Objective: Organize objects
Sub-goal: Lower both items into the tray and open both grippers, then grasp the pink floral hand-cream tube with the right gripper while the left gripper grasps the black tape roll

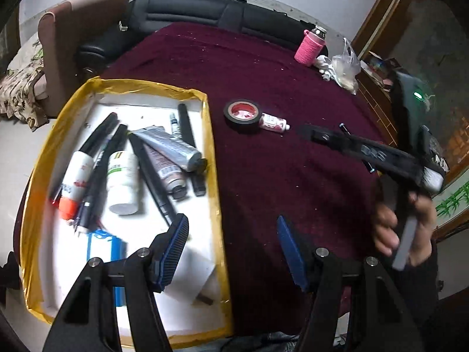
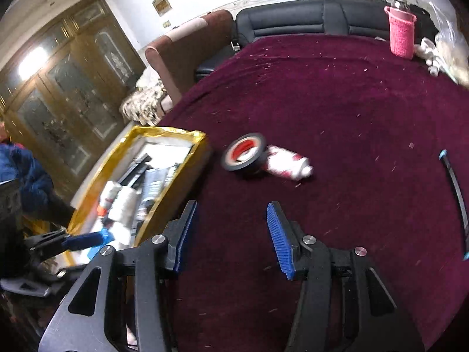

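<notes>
**Two items left outside the box**

A black roll of tape with a red core (image 1: 242, 112) lies on the maroon tablecloth (image 1: 293, 190), touching a small white bottle with a pink floral label (image 1: 274, 122). Both sit near the right wall of the shallow white box edged in yellow tape (image 1: 215, 176), which already holds markers, tubes and a white pill bottle (image 1: 123, 183).

The left gripper (image 1: 231, 228) hangs over the box's right edge, jaws wide apart, nothing between them. The right gripper (image 2: 231, 217) hovers over bare cloth short of the tape roll, jaws partly apart and empty.

Judging by this, one placing is done and the next pickup is beginning. The right gripper would need to go forward to the roll, open enough to straddle its rim, and avoid nudging the bottle beside it.
</notes>
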The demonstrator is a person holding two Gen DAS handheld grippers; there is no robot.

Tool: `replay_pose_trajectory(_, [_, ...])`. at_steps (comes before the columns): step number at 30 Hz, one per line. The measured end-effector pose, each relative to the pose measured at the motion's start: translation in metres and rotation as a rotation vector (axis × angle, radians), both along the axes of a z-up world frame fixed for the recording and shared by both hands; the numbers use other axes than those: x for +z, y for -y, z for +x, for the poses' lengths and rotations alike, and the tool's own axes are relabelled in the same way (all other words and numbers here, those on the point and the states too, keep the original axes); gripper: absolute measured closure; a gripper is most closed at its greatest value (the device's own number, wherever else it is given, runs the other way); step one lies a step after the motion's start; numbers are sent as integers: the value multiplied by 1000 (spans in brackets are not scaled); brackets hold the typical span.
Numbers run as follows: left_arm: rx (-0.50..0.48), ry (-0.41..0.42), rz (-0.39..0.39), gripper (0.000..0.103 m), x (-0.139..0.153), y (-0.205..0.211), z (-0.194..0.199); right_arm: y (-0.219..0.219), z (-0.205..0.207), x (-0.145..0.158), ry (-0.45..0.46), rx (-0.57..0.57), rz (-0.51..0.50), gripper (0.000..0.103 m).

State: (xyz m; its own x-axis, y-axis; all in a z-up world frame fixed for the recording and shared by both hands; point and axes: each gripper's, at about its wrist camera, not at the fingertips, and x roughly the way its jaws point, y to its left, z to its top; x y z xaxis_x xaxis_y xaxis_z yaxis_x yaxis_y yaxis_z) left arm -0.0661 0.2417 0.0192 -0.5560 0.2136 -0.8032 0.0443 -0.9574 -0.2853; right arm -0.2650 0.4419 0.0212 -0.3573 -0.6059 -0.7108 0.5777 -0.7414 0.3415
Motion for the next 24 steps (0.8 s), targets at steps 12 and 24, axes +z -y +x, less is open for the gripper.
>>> replay_pose_trajectory(12, [9, -10, 47, 40, 1, 13, -7, 27, -90, -30, 18, 75, 164, 54])
replay_pose_trajectory(24, [25, -13, 47, 40, 6, 16, -19, 50, -83, -48, -73, 184, 315, 61])
